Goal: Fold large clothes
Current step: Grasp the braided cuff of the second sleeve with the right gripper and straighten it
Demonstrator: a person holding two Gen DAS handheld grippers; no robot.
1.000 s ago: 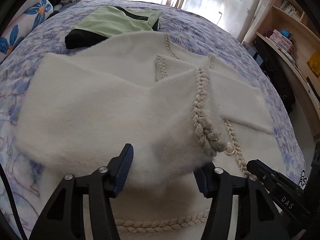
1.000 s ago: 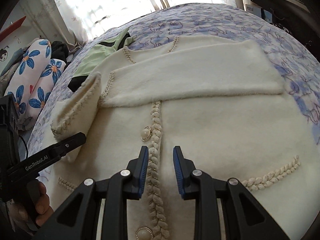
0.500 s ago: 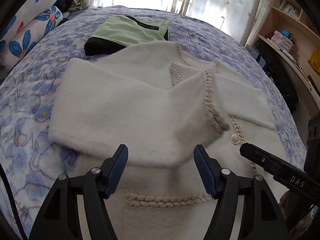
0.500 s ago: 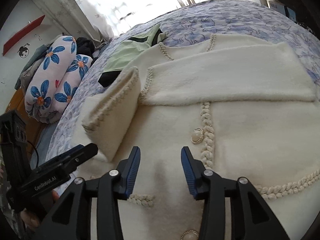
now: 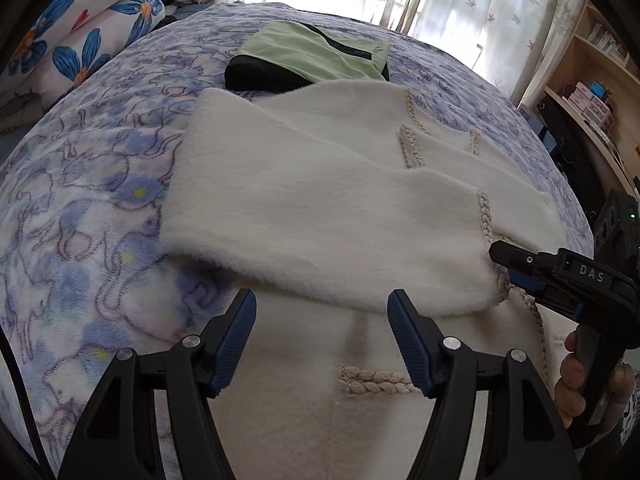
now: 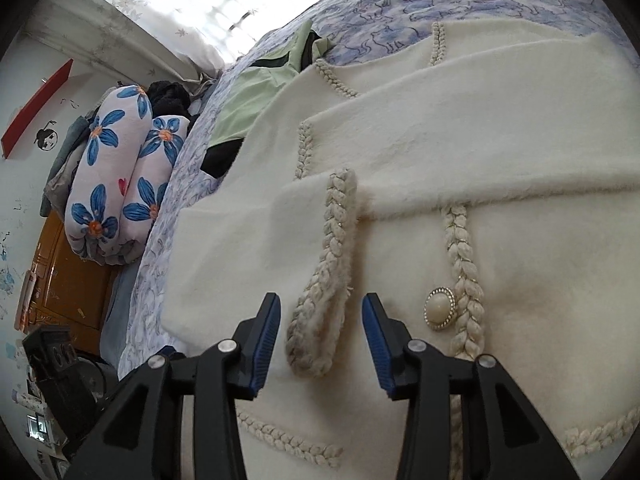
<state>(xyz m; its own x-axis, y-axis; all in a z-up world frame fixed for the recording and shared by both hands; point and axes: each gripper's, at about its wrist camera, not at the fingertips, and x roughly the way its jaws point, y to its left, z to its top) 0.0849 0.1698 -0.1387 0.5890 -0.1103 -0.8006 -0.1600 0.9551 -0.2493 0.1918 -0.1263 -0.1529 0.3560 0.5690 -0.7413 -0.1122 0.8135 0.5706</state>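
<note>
A fluffy cream cardigan (image 5: 328, 216) with braided trim lies flat on the bed, front up, and also shows in the right wrist view (image 6: 460, 152). Both sleeves are folded across its chest. My left gripper (image 5: 322, 332) is open and empty, just short of the left sleeve's lower edge. My right gripper (image 6: 320, 332) is open, its jaws either side of that sleeve's braided cuff (image 6: 328, 272) without closing on it. It also shows in the left wrist view (image 5: 520, 272) at the cuff's end. A pearl button (image 6: 439, 307) sits beside the front braid.
The bed has a blue floral blanket (image 5: 88, 208). A green and black garment (image 5: 312, 60) lies folded beyond the cardigan. Flowered pillows (image 6: 116, 176) are stacked at the bed's left side. Wooden shelves (image 5: 592, 92) stand to the right, curtains behind.
My left gripper let go of the left sleeve, which now lies flat across the chest, and drew back. My right gripper opened wider and moved left to the sleeve's cuff.
</note>
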